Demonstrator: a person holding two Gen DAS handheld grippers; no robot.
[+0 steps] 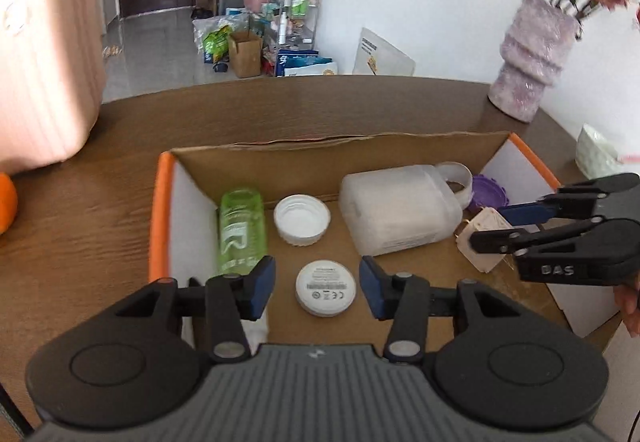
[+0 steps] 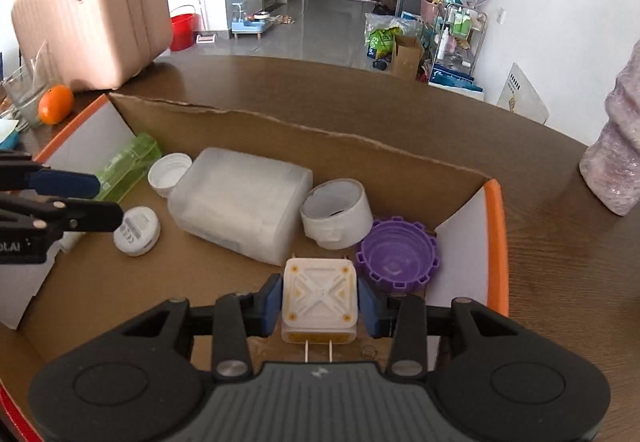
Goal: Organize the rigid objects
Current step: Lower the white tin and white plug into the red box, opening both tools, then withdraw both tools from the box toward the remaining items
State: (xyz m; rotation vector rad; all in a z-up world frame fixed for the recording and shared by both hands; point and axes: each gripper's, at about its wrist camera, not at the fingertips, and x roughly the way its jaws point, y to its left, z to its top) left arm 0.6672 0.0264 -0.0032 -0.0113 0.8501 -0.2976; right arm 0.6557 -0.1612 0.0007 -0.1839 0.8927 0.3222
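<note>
Tilting down over box [image 2: 280, 129], right claw [image 2: 319, 306] pinching plug cube [image 2: 319, 298], left claw [image 1: 317, 288] spread.

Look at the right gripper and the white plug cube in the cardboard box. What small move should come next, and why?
Probably open the right gripper and back away: the white plug cube sits between its pads, already low inside the cardboard box beside the purple cap.
</note>
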